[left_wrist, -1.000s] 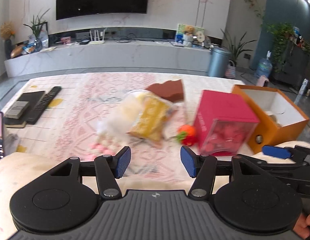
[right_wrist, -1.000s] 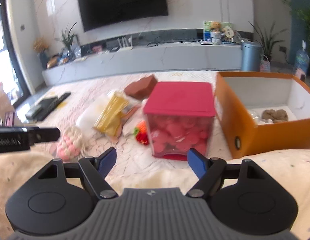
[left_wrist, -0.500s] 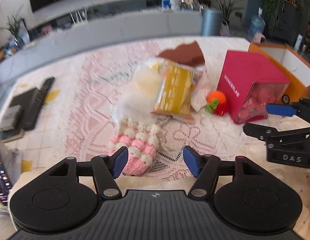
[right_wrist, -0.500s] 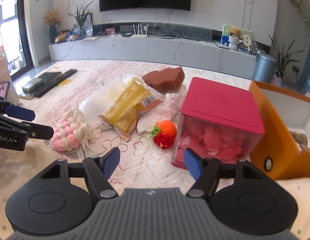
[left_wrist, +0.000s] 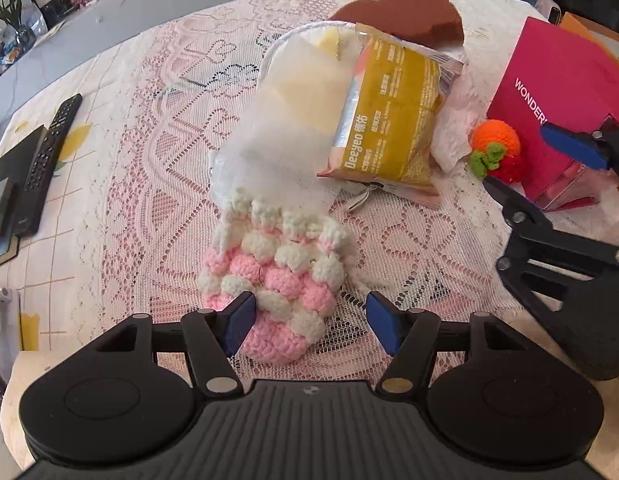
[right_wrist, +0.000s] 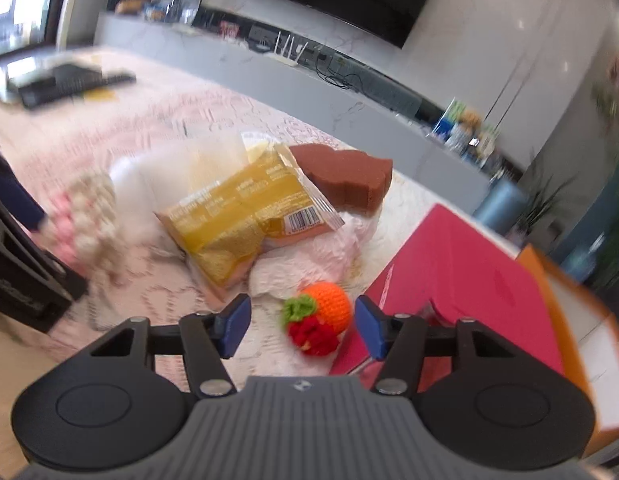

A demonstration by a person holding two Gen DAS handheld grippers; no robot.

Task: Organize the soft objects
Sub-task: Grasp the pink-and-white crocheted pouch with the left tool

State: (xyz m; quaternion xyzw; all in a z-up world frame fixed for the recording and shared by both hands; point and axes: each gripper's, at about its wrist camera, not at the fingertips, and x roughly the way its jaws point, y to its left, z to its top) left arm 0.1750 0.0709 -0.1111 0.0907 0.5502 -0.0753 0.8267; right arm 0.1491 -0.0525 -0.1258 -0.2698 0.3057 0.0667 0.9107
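Blurring the right wrist view, motion is smearing the crochet pouch (right_wrist: pixel 89 216) at left; the left wrist view is showing its pink and white bobbles sharply, lying on the lace worktop (left_wrist: pixel 149 184). Left tongs (left_wrist: pixel 309 322) are standing wide, pads flanking the pouch's near end, not pressing. Right tongs (right_wrist: pixel 301 322) have just been closing, knitted orange-and-red fruit (right_wrist: pixel 321 320) sitting between the pads, ungripped. Yellow snack packet (left_wrist: pixel 389 112) is overlapping a white mesh bag (left_wrist: pixel 285 120); the red box (right_wrist: pixel 461 264) is partly cut off.

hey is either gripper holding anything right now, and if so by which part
Nothing is held. The left gripper stands open around the pink crochet pouch; the right gripper, just closing, frames the orange crochet fruit without pressing it.
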